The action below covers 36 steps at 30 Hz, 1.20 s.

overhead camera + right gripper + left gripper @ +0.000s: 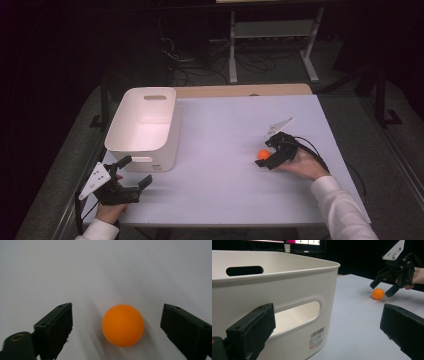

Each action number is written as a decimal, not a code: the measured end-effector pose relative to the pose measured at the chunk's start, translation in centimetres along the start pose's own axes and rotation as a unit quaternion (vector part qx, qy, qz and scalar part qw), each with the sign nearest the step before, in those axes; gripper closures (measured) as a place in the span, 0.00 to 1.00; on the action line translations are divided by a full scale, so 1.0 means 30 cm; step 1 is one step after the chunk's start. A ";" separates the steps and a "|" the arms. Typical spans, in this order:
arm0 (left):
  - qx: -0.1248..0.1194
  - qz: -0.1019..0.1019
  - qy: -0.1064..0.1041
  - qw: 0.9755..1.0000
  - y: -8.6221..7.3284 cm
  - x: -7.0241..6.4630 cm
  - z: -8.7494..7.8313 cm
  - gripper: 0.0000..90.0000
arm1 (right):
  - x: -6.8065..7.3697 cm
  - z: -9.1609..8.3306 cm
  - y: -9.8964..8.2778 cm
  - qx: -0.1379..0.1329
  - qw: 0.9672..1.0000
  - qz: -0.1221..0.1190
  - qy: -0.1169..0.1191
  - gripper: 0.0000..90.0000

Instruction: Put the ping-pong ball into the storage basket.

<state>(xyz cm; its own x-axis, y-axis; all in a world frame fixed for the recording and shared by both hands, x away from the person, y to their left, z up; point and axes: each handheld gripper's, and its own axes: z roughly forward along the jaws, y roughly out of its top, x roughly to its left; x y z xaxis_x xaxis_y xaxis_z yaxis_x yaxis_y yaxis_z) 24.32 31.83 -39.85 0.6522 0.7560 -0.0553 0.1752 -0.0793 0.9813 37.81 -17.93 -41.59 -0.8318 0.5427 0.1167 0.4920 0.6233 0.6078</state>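
A small orange ball (263,154) (378,293) (123,325) rests on the white table (225,165), right of centre. My right gripper (268,154) (382,289) (117,327) reaches down around it, open, the ball lying between the jaws with gaps on both sides. My left gripper (135,172) (329,332) sits near the table's front left corner, open and empty, facing the short wall of a white bin (145,125) (287,290).
The white bin has cut-out handles and a barcode label (317,337) on its near wall. A wooden strip (245,90) runs along the table's far edge. Beyond it stand a metal frame (272,45) and floor cables.
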 end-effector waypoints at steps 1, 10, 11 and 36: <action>0.000 0.000 0.000 1.000 0.000 0.000 0.000 0.00 | -0.004 -0.002 -0.003 0.005 1.000 0.004 0.003 0.16; 0.001 0.000 0.000 1.000 0.000 0.000 0.000 0.00 | -0.026 -0.012 -0.005 0.032 0.999 -0.016 0.000 0.36; 0.000 -0.001 0.000 1.000 0.000 -0.001 0.000 0.00 | -0.028 -0.011 -0.003 0.033 0.999 -0.024 -0.004 0.36; 0.000 -0.003 -0.003 1.000 0.000 -0.001 -0.001 0.00 | -0.044 0.016 0.057 0.080 0.995 -0.065 -0.002 0.55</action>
<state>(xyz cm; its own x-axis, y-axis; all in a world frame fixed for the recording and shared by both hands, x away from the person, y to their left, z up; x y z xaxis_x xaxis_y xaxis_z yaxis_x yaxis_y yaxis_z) 24.28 31.81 -39.86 0.6558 0.7523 -0.0632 0.1796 -0.0742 0.9809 39.87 -17.32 -41.07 -0.8900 0.4538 0.0433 0.4159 0.7694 0.4849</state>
